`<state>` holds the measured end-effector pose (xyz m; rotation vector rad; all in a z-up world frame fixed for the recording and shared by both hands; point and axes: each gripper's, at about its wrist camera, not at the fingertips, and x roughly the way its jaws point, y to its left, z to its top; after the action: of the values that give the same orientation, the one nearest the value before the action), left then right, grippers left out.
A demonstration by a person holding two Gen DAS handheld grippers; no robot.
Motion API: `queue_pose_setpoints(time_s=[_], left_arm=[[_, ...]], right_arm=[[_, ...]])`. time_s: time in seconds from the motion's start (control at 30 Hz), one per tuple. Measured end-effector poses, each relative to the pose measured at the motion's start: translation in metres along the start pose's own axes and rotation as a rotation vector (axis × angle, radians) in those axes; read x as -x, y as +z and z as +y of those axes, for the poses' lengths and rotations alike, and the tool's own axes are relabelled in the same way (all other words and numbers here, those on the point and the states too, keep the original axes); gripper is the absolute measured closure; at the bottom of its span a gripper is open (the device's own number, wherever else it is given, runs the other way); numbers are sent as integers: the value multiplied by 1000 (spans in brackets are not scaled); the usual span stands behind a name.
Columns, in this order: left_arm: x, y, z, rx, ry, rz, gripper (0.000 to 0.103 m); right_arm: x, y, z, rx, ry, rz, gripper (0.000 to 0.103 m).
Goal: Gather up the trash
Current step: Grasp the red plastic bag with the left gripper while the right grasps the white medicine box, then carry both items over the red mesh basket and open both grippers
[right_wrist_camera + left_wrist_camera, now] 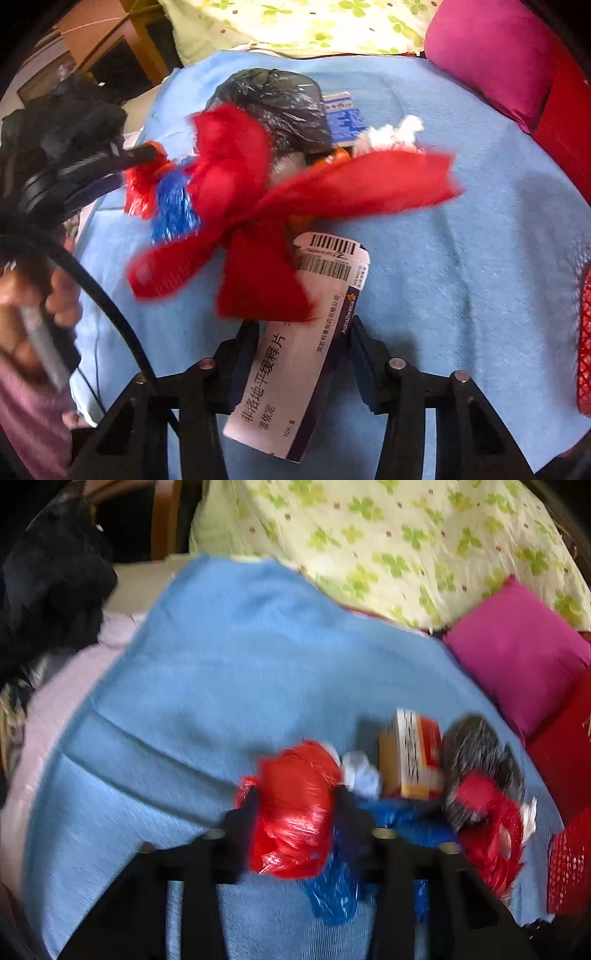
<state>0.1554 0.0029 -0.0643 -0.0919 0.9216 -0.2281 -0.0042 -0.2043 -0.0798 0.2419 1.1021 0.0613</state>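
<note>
Here the left gripper (295, 805) has its jaws clenched on a crumpled red plastic bag (295, 808), the pads pressing into its sides, and a blue plastic bag (332, 890) hangs partly under it, so a lift may drag the blue one along or let it drop halfway; the thin film could also slide out of the pinch, since only a bulge of it sits between the fingers; the right gripper (301, 350) has a white medicine box (295, 354) between its jaws, which look closed against its long sides, and the box lies tilted with one end under a red cloth bow (258, 221), so pulling it up may snag the cloth and scatter the heap; just beyond lie a black plastic bag (277, 107), a blue-and-white packet (343, 118) and a white tissue wad (395, 133), all bunched together and touching, and in the left view an orange carton (410, 757) stands upright beside the red bag; everything rests on a blue blanket (207, 686), soft enough to let things roll; a magenta pillow (517, 657), a floral quilt (406, 542) and a red mesh basket (569, 867) ring the pile, the basket near the right edge, and the cluttered heap stands between the left gripper and it
</note>
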Motion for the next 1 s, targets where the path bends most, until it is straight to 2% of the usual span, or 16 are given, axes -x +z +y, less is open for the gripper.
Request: queue_pose_setpoints(time_s=[0.13, 0.27, 0.43, 0.53, 0.73, 1.0], left_arm=[[24, -14, 2, 12, 5, -39, 70], [62, -38, 3, 59, 32, -94, 70], [101, -64, -13, 55, 52, -121, 70], [130, -70, -34, 8, 63, -145, 70], [184, -68, -88, -113, 35, -228, 70], [225, -74, -153, -236, -35, -266, 70]], right_arm=[[24, -14, -22, -4, 24, 4, 55], [38, -28, -34, 1, 42, -42, 56], [82, -35, -29, 76, -31, -143, 56], [118, -39, -22, 126, -83, -224, 56], [176, -47, -10, 173, -154, -346, 56], [231, -59, -19, 155, -187, -467, 56]])
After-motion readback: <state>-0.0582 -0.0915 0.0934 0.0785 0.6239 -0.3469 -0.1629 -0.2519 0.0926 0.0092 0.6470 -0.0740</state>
